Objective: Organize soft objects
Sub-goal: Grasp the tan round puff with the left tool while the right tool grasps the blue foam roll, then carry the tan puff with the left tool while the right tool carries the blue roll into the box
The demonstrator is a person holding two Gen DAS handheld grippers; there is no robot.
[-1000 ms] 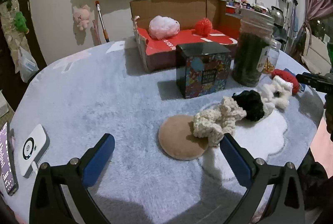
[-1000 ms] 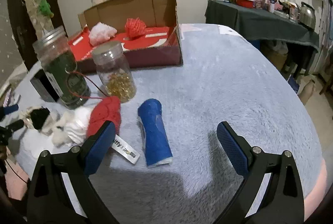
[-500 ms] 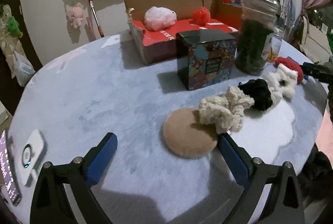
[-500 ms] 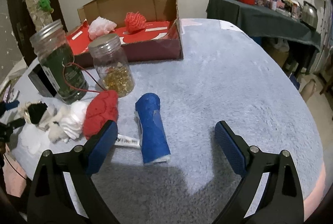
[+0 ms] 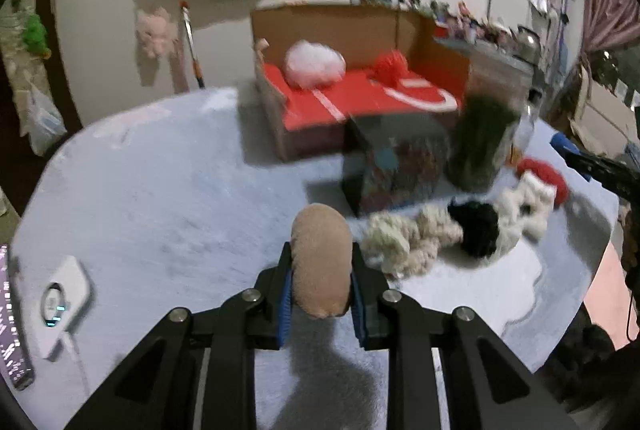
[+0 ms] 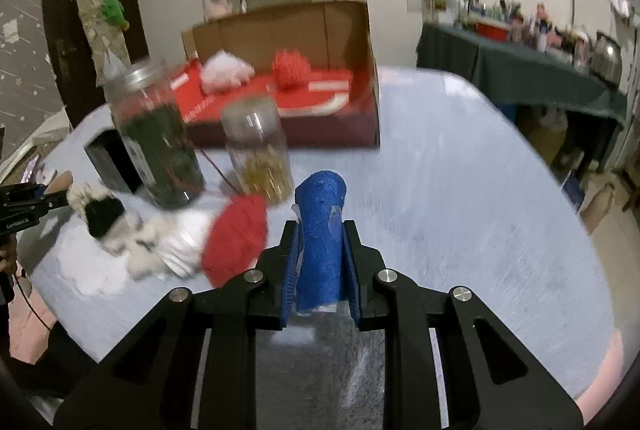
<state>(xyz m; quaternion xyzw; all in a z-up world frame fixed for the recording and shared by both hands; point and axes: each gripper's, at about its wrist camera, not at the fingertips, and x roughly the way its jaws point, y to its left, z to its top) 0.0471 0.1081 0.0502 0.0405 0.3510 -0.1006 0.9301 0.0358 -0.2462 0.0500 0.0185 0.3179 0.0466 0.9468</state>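
Progress: early-to-mid, by my read. Open cardboard box with the red liner at the far side of the grey fleece-covered table already holds a pale pink fluffy puff and a red mesh ball. Still loose on the table: cream knitted scrunchie, black fuzzy scrunchie, white fluffy scrunchie, red knitted piece, all clustered near the green-filled glass jar and the smaller clear jar with gold contents. Both tools are loaded. Left gripper: jaws have just been closing and now pinch the round tan powder puff, squeezed edge-on between the blue pads, looks lifted off the fleece. Right gripper: jaws have just been closing too, now clamped on the blue foam roll, which stands nearly upright between the pads. Likely next: carry both to the box, then four loose pieces remain.
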